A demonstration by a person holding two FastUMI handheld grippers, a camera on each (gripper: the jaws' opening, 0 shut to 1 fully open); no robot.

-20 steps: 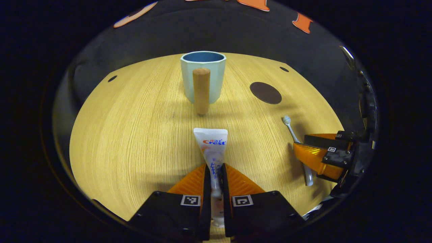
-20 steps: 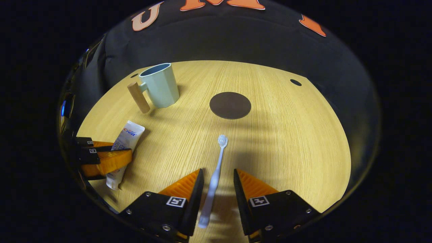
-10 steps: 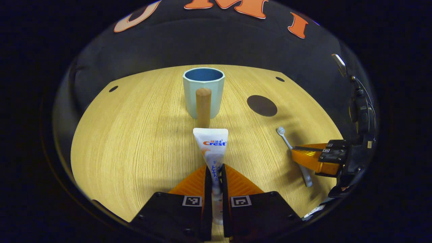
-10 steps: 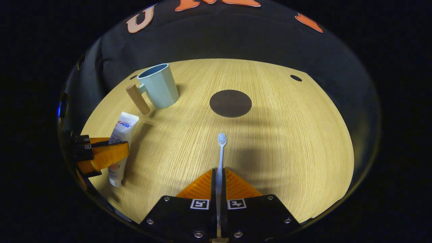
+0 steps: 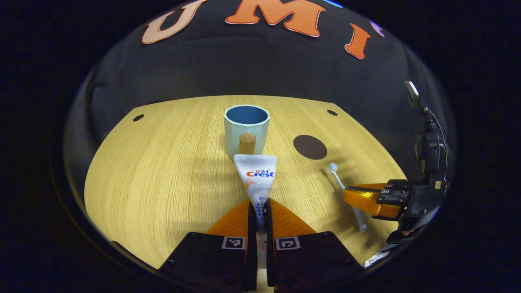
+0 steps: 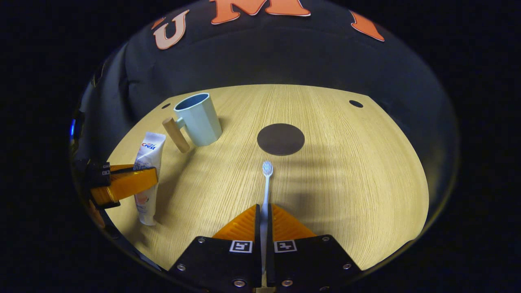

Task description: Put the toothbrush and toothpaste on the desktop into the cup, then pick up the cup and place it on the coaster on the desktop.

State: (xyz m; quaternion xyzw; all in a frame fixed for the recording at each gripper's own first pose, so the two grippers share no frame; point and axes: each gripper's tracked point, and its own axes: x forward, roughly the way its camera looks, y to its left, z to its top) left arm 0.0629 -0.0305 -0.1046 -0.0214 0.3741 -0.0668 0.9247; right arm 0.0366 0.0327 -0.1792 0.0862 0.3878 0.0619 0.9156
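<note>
The left gripper (image 5: 257, 211) jaws pinch the toothpaste (image 5: 256, 175), and the right gripper (image 6: 264, 215) jaws pinch the toothbrush (image 6: 266, 183). Both items appear lifted off the desk (image 6: 346, 171) near its front edge. The cup (image 5: 246, 128), toward the rear edge, holds nothing; both insertions and the transfer to the coaster (image 6: 281, 139) remain.

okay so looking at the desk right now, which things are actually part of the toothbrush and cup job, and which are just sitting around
Part of the job:
toothpaste, held in the left claw
toothbrush, held in the right claw
cup, standing upright, nothing in it yet
coaster, bare

Just there:
desktop with small holes near its far edge; no loose clutter.
</note>
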